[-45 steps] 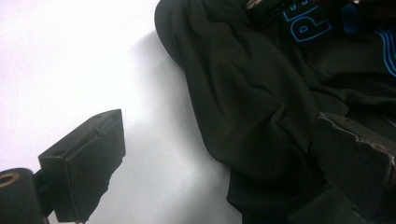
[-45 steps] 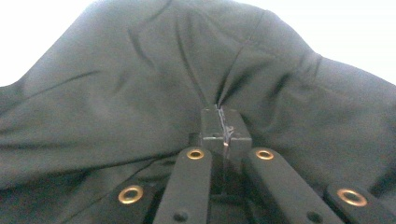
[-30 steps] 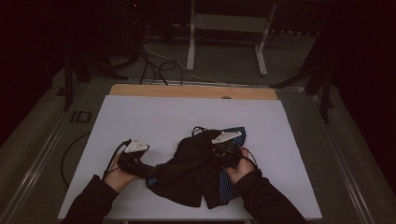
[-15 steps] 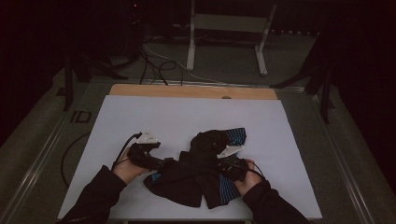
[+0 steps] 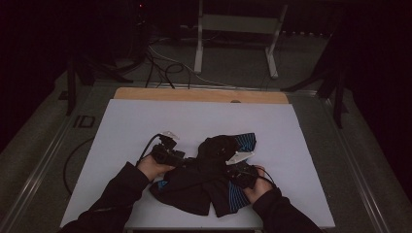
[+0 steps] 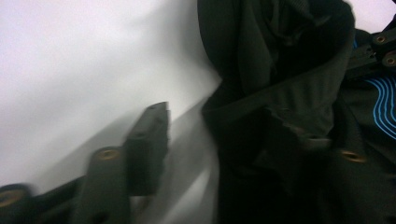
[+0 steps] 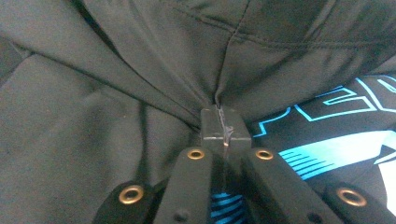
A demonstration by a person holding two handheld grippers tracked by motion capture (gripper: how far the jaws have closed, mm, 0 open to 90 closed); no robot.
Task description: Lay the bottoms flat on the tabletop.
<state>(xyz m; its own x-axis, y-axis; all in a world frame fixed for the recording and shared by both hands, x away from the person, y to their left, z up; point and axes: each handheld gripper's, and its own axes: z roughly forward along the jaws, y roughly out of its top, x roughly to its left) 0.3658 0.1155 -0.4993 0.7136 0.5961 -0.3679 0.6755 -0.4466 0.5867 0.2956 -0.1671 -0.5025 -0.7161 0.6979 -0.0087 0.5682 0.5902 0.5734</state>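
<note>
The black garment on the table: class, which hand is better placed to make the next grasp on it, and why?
Left. The left gripper sits at the black garment's edge, fingers apart and just closing, cloth between them. The right gripper is already shut on a fold, so probably it just holds.

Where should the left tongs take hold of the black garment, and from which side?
Grip the black garment at its folded left edge, coming in low from the left over the white table. That thick hem lies raised and free, opposite the right tongs already pinching it.
</note>
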